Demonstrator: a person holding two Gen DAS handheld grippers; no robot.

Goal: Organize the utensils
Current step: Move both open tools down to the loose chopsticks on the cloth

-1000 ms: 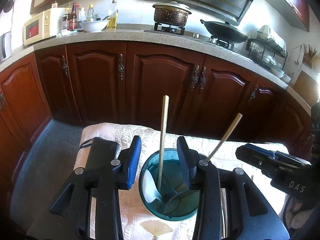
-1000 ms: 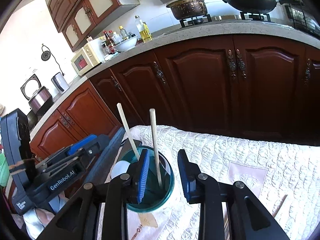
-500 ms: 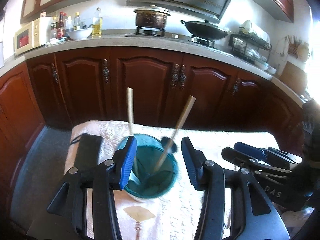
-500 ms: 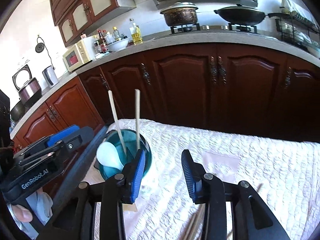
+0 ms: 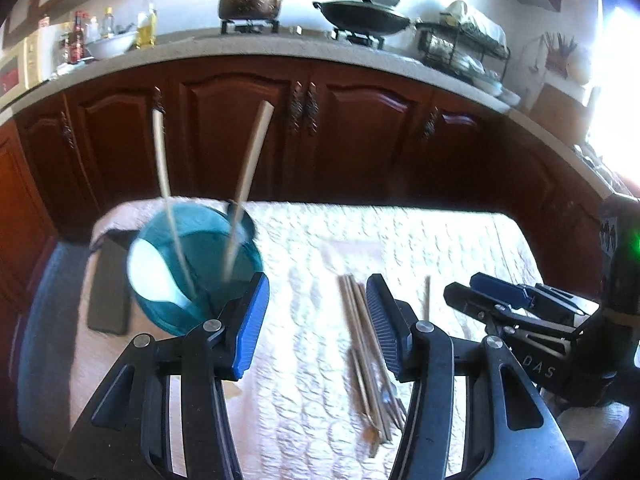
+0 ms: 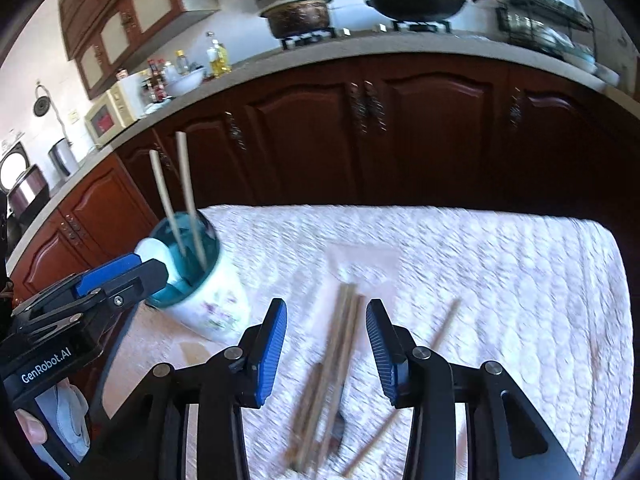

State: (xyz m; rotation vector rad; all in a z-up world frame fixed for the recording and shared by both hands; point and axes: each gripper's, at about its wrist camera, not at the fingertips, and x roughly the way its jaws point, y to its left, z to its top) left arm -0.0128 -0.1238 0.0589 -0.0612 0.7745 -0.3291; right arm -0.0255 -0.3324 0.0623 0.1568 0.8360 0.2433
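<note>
One utensil cup (image 6: 200, 284) with a teal interior stands on the quilted tabletop (image 6: 500, 272). It holds two pale chopsticks (image 6: 186, 192) standing upright and one white spoon (image 6: 154, 254) leaning against its rim. A bundle of brown chopsticks (image 6: 334, 360) lies flat on the tabletop to the right of the cup; the blur prevents an exact count. Two further single sticks (image 6: 446, 324) lie apart to the right of the bundle. One dark flat block (image 5: 110, 284) lies to the left of the cup. The left tool (image 5: 316, 320) is spread wide, its jaws having just been opening, with nothing between the pads; the cup sits just left of its left finger. The right tool (image 6: 326, 344) is partly spread, its jaws also having just been opening, and frames the bundle without pressing on it. Compared with one second ago, both views have swung from the cup toward the bundle: the cup, previously centred between the left tool's fingers, now sits to the left, and the bundle has come into view.
</note>
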